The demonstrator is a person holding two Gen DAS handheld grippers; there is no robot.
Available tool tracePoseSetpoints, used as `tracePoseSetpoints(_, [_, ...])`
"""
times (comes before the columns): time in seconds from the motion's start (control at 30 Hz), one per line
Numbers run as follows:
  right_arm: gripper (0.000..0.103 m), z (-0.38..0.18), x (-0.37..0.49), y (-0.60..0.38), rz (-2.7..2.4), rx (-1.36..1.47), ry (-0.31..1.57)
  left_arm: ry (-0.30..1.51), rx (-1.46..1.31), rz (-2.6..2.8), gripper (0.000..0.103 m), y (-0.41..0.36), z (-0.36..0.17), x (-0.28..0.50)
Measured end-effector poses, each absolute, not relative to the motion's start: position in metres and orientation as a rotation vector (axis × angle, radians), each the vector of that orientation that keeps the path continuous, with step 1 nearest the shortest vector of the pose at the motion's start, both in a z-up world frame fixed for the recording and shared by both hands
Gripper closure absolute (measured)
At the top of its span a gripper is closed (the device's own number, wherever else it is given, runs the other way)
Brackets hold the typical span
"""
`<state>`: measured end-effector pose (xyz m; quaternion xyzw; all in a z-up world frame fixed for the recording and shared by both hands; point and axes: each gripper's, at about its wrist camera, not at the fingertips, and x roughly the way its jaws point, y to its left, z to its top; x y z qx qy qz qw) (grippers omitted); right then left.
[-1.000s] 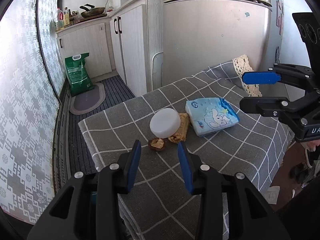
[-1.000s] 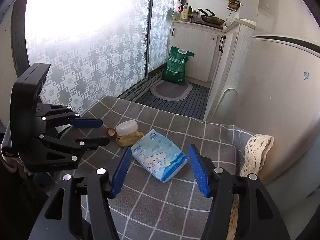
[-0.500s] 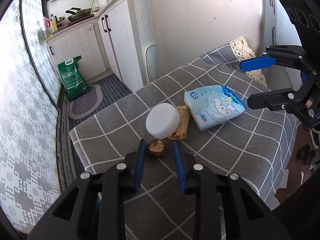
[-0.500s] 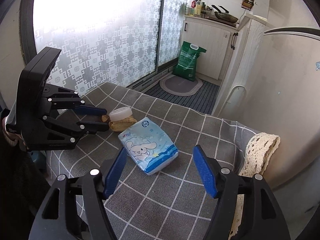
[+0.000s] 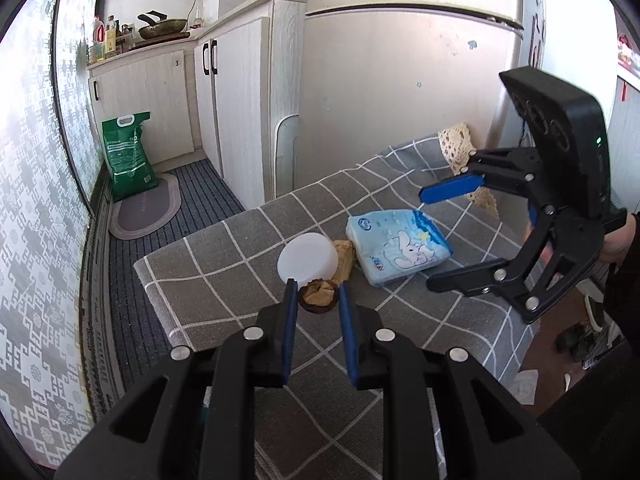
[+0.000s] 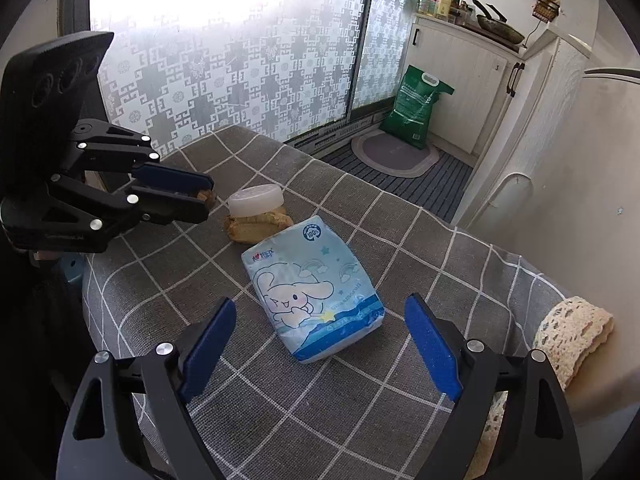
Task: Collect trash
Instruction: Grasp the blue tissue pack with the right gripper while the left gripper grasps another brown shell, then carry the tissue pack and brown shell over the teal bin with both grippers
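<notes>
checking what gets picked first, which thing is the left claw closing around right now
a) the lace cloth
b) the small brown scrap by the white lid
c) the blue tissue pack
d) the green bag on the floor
b: the left claw has its two fingers on either side of the small brown scrap, beside the white lid; the blue tissue pack lies apart, in front of the wide-open right claw.

Between my left jaws: the nutshell scrap (image 5: pixel 318 297) on the tablecloth (image 5: pixel 224 280).
Just ahead of them: the lid (image 5: pixel 307 257), resting on the bread piece (image 5: pixel 345 257).
Ahead and right: the tissue pack (image 5: pixel 398 249).
Between my right jaws: that pack (image 6: pixel 314 292), further ahead.
</notes>
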<state>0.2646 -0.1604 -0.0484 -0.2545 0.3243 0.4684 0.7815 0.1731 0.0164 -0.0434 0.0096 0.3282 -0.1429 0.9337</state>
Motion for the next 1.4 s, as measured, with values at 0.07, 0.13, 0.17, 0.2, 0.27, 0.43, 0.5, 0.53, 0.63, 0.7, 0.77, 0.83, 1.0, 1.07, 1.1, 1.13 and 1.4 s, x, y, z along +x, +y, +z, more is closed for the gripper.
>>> tracePoseSetpoints(0.07, [0.016, -0.051, 0.266, -0.155, 1.013, -0.573, 0.712, 0.660, -0.003, -0.300, 0.081, 0.017, -0.041, 0.171])
tracePoseSetpoints(0.13, [0.016, -0.052, 0.268, -0.151, 1.008, -0.587, 0.716, 0.659, -0.026, -0.291, 0.081, 0.019, -0.040, 0.170])
tracePoseSetpoints(0.17, [0.016, -0.053, 0.270, -0.149, 1.008, -0.588, 0.726, 0.661, -0.034, -0.288, 0.081, 0.021, -0.040, 0.170])
tracePoseSetpoints(0.2, [0.016, -0.054, 0.271, -0.147, 1.003, -0.596, 0.735, 0.661, -0.038, -0.285, 0.081, 0.023, -0.041, 0.170])
tracePoseSetpoints(0.27, [0.016, -0.058, 0.273, -0.143, 1.000, -0.613, 0.746, 0.660, -0.045, -0.279, 0.081, 0.025, -0.041, 0.168])
tracePoseSetpoints(0.43, [0.017, -0.059, 0.280, -0.139, 1.010, -0.578, 0.767, 0.651, -0.067, -0.271, 0.081, 0.032, -0.038, 0.163])
tracePoseSetpoints(0.5, [0.023, -0.059, 0.281, -0.138, 1.031, -0.565, 0.779, 0.641, -0.079, -0.272, 0.081, 0.034, -0.036, 0.159])
tracePoseSetpoints(0.53, [0.023, -0.060, 0.281, -0.137, 1.040, -0.554, 0.785, 0.636, -0.087, -0.277, 0.081, 0.035, -0.035, 0.157])
tracePoseSetpoints(0.63, [0.028, -0.060, 0.281, -0.139, 1.053, -0.532, 0.796, 0.630, -0.107, -0.294, 0.081, 0.037, -0.032, 0.153])
tracePoseSetpoints(0.7, [0.031, -0.060, 0.280, -0.140, 1.053, -0.518, 0.800, 0.626, -0.108, -0.296, 0.081, 0.039, -0.032, 0.151])
tracePoseSetpoints(0.77, [0.037, -0.060, 0.278, -0.141, 1.057, -0.497, 0.807, 0.622, -0.110, -0.295, 0.081, 0.040, -0.031, 0.149])
tracePoseSetpoints(0.83, [0.041, -0.060, 0.275, -0.143, 1.058, -0.483, 0.811, 0.618, -0.122, -0.292, 0.081, 0.043, -0.030, 0.147])
tracePoseSetpoints(1.0, [0.050, -0.061, 0.269, -0.144, 1.043, -0.449, 0.802, 0.603, -0.148, -0.289, 0.081, 0.050, -0.026, 0.144])
tracePoseSetpoints(1.07, [0.052, -0.061, 0.268, -0.146, 1.033, -0.434, 0.797, 0.598, -0.157, -0.287, 0.081, 0.053, -0.024, 0.143])
tracePoseSetpoints(1.1, [0.054, -0.061, 0.267, -0.147, 1.029, -0.426, 0.796, 0.593, -0.159, -0.284, 0.081, 0.054, -0.023, 0.142])
tracePoseSetpoints(1.13, [0.054, -0.061, 0.266, -0.149, 1.025, -0.412, 0.798, 0.589, -0.162, -0.282, 0.081, 0.055, -0.023, 0.141])
tracePoseSetpoints(1.4, [0.055, -0.047, 0.256, -0.162, 0.967, -0.375, 0.800, 0.563, -0.190, -0.260, 0.081, 0.068, -0.018, 0.130])
